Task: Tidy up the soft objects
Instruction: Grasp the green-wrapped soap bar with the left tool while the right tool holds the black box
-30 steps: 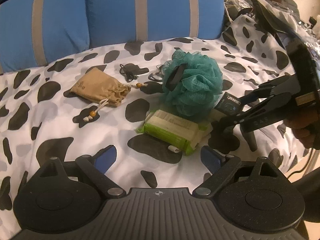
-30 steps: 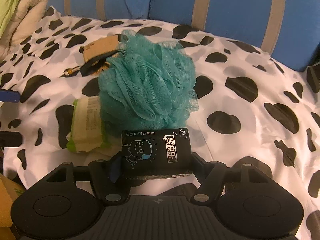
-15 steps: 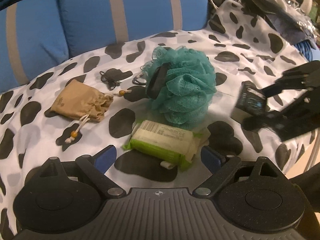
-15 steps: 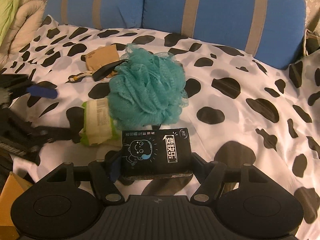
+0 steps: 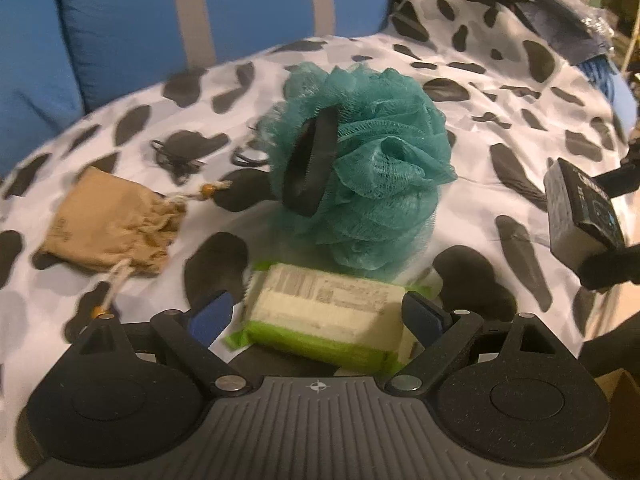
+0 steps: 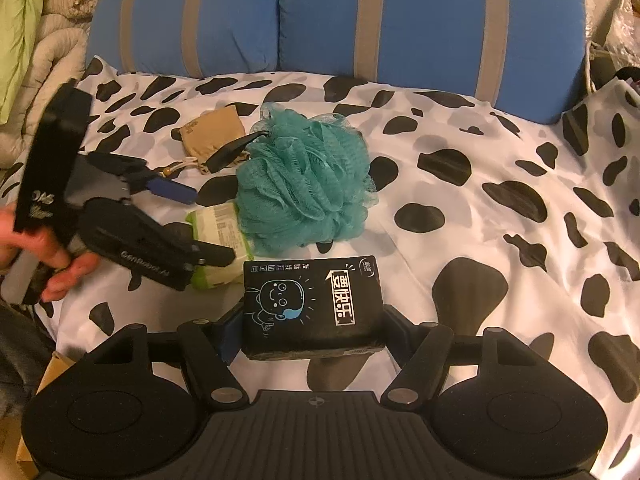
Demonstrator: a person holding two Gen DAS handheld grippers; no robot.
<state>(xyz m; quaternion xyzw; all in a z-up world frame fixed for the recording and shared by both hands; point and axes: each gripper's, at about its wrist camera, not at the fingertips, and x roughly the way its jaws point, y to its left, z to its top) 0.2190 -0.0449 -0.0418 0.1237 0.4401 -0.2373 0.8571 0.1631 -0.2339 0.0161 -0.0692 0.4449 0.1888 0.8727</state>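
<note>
My right tool (image 6: 314, 326) is clamped on the black tissue pack (image 6: 313, 307), held clear above the cow-print sheet (image 6: 500, 208). My left tool (image 5: 318, 312) is spread wide, empty, straddling the green wipes pack (image 5: 326, 314), which lies just in front of the teal bath pouf (image 5: 360, 168). Tan drawstring pouch (image 5: 110, 220) sits apart, left. Step in hand, I judge: carry one pack, pick up the other. Next: lower, close on the wipes squarely.

A teal mesh bath pouf (image 5: 360, 168) with a black strap sits on a white sheet with black cow spots (image 6: 500, 240). The tissue pack (image 6: 314, 306) is black with white and blue print; the wet-wipe pack (image 5: 328, 316) is lime green and cream. The drawstring pouch (image 5: 108, 220) is tan, the cushions (image 6: 420, 20) blue with 4 grey-beige stripes.
</note>
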